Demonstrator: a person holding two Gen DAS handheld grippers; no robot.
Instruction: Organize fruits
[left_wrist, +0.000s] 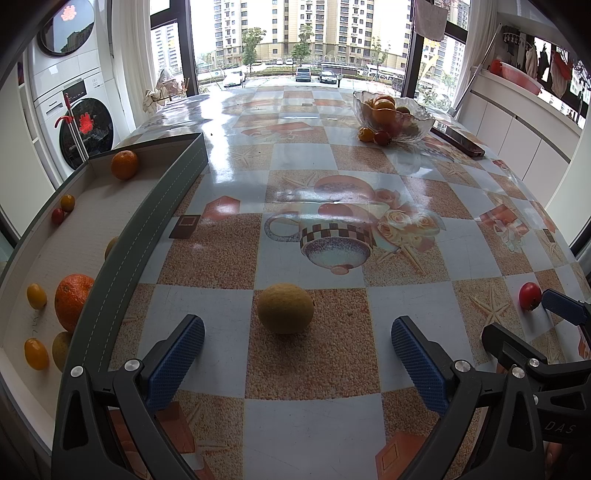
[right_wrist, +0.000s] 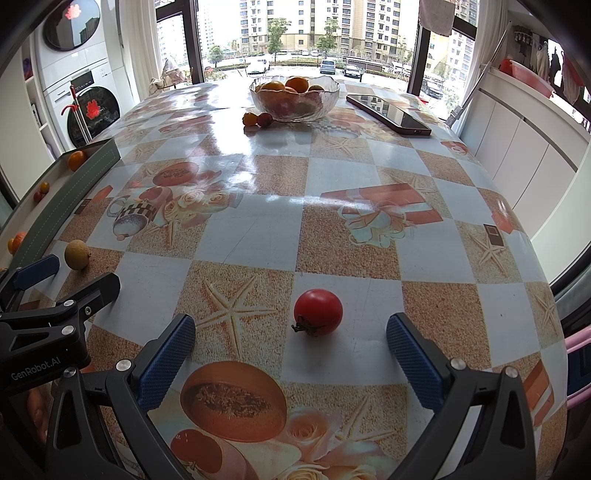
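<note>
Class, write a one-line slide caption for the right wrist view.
Open right hand-held gripper lined up on a red tomato on the patterned table, glass fruit bowl beyond.

Tray (left_wrist: 147, 206) sits at desk (left_wrist: 295, 155) left edge w/ several fruits in it. Round fruit (left_wrist: 285, 308) on desk just right of tray; tomato (right_wrist: 318, 312) further right. Bowl (right_wrist: 294, 96) at far end, 2 small fruits in front, phone (right_wrist: 388, 114) to its right.

Bright daylight floods in from my window (left_wrist: 295, 40), glaring off the table (left_wrist: 229, 155); fisheye edges bend and darken.
</note>
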